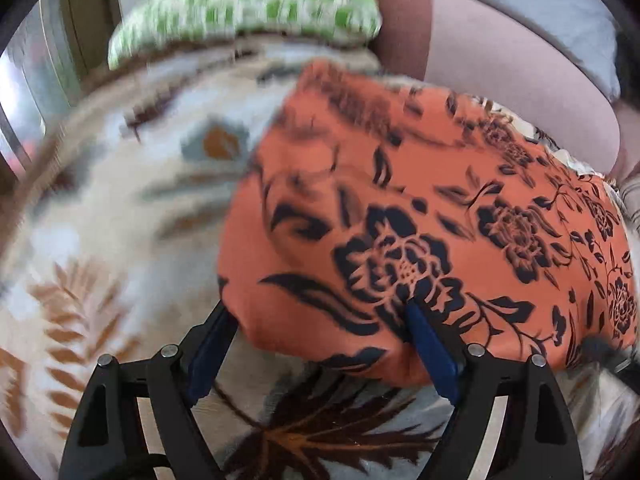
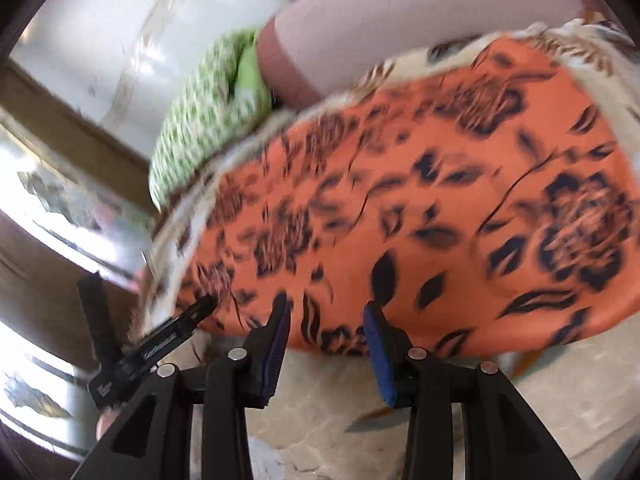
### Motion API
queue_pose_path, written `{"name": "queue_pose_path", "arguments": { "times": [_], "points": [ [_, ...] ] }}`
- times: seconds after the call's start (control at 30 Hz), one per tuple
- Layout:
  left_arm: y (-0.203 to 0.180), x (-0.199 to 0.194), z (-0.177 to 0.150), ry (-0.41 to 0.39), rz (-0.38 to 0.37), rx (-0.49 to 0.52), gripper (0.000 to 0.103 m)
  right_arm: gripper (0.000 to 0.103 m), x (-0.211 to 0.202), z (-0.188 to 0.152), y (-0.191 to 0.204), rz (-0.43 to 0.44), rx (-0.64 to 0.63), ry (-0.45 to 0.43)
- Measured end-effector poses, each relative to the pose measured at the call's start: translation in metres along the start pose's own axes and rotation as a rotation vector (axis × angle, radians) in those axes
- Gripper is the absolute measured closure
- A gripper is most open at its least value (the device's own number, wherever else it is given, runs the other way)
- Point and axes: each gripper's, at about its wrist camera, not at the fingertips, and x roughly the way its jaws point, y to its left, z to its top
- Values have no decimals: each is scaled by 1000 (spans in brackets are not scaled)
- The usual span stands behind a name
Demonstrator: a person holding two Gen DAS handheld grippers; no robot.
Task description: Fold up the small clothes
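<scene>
On the patterned blanket, near its front edge, lies the orange flowered cloth. Left gripper stands wide apart astride the cloth's near hem; right gripper is partly open, gripping nothing. Best pinch both near corners evenly before folding.

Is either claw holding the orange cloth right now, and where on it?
Neither. The left claw is open around the orange cloth's near edge; the right claw is open at it.

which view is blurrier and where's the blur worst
Right wrist view is blurrier: the orange floral cloth and green checked fabric smear throughout. Left wrist view keeps the cloth's near flowers sharp, blurring toward the patterned blanket at left.
</scene>
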Motion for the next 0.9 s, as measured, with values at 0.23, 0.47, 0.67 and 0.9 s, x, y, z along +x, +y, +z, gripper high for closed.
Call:
{"name": "queue_pose_path", "arguments": {
  "times": [0.23,0.47,0.67,0.9],
  "points": [
    [12,-16,7,1,-60,-103,14,52,11,-4,-5,-22,32,31],
    [43,-42,-18,33,-218,-328,14,41,-49,-13,-40,90,263,-31],
    [52,-39,-41,88,-299,-444,14,34,-90,-33,-87,140,514,-105],
    [36,-27,-28,70,-350,-424,14,34,-103,-41,-129,137,662,-168]
  ]
}}
